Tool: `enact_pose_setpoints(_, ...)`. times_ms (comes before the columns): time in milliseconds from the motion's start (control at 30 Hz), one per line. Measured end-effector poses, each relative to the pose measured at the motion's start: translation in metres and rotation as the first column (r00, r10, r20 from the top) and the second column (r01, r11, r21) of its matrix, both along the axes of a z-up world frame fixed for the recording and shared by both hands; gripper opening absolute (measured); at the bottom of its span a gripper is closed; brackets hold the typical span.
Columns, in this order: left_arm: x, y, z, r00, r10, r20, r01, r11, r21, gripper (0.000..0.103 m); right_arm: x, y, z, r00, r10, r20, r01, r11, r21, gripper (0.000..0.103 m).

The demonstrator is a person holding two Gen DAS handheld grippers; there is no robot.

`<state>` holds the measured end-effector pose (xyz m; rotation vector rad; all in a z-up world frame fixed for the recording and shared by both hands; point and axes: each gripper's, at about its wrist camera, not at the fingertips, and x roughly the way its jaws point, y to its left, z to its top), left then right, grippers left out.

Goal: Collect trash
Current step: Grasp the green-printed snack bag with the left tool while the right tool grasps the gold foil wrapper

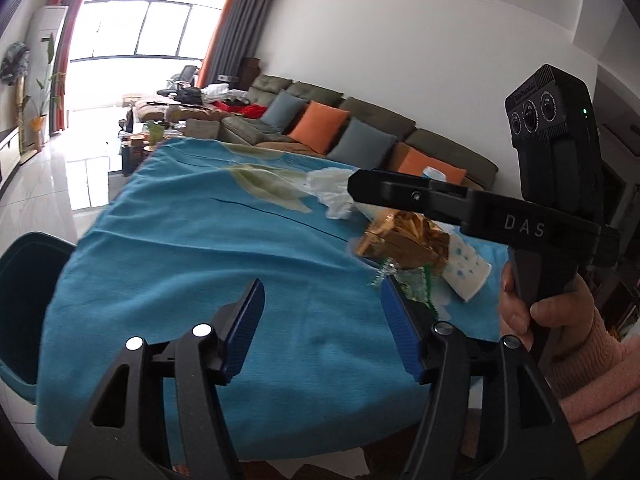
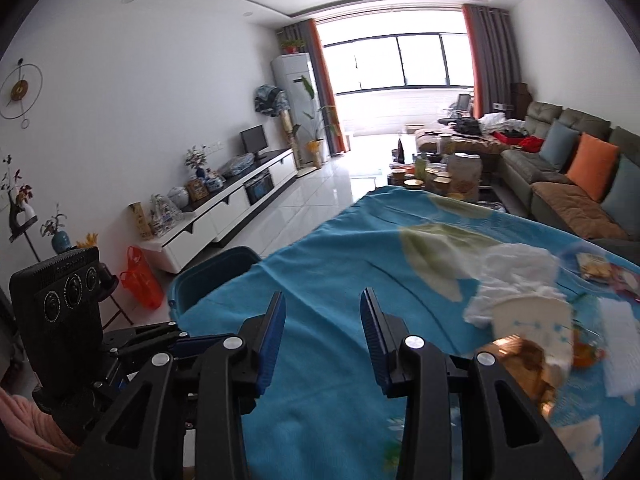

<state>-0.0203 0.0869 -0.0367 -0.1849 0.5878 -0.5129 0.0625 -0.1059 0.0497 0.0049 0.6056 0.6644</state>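
Left wrist view: left gripper (image 1: 322, 320) hangs above the blue cloth (image 1: 208, 248), jaws spread apart, nothing between the pads – released. Trash heap sits at about 2 o'clock from the fingertips: a white crumpled tissue (image 1: 330, 192), a gold foil wrapper (image 1: 400, 240), a paper cup (image 1: 468, 268) lying on its side, green tinsel (image 1: 384, 274) just beside the right-hand pad. Right gripper (image 1: 354, 184) crosses the frame at 3 o'clock, seen side-on, held by a hand (image 1: 536, 304) in a pink sleeve; its tip lies in front of the tissue, contact cannot be judged here. Teal bin (image 1: 24, 280) at 9 o'clock, off the table edge.

Right wrist view: the right gripper's jaws (image 2: 322, 328) stand partly apart over bare cloth (image 2: 320, 264), empty. Tissue (image 2: 516, 276), cup (image 2: 532, 316) and foil (image 2: 520, 360) cluster at 3 o'clock, blurred; more wrappers (image 2: 600, 268) beyond. Bin (image 2: 212, 276) at 10 o'clock; its contents not visible.

Judgement: both grippers unloaded, the whole visible heap still on the table, so most of the collecting remains; next likely a reach toward the heap, then a carry across to the bin
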Motion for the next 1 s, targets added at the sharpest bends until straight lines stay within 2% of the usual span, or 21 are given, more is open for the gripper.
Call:
enact_pose_setpoints(233, 0.014, -0.060, -0.016, 0.992, -0.110, -0.067, 0.110, 0.994, -0.001, 0.060, -0.012, -0.079, -0.013, 0.979, -0.206, 0.003, 0.206, 0.978, -0.023, 0.037)
enact_pose_setpoints(333, 0.028, -0.064, -0.022, 0.987, -0.131, -0.092, 0.131, 0.991, -0.003, 0.060, -0.014, -0.099, -0.023, 0.968, -0.249, -0.023, 0.249, 0.968, -0.028, 0.037)
enact_pose_setpoints(500, 0.039, -0.075, -0.028, 0.976, -0.161, -0.143, 0.161, 0.987, -0.016, 0.056, -0.015, -0.111, -0.040, 0.961, -0.269, -0.060, 0.267, 0.963, -0.027, 0.037)
enact_pose_setpoints(700, 0.048, -0.077, -0.034, 0.967, -0.178, -0.181, 0.170, 0.984, -0.057, 0.045, -0.011, -0.111, -0.048, 0.960, -0.271, -0.075, 0.270, 0.963, -0.020, 0.037)
enact_pose_setpoints(767, 0.050, -0.073, -0.035, 0.964, -0.181, -0.195, 0.169, 0.983, -0.077, 0.038, -0.011, -0.110, -0.049, 0.959, -0.272, -0.081, 0.271, 0.962, -0.017, 0.036)
enact_pose_setpoints(867, 0.056, -0.069, -0.039, 0.958, -0.186, -0.217, 0.167, 0.981, -0.102, 0.032, -0.009, -0.111, -0.051, 0.958, -0.270, -0.094, 0.271, 0.963, -0.010, 0.033)
enact_pose_setpoints(1000, 0.062, -0.068, -0.041, 0.950, -0.198, -0.240, 0.171, 0.977, -0.128, 0.032, -0.009, -0.111, -0.052, 0.958, -0.269, -0.102, 0.270, 0.963, -0.008, 0.024)
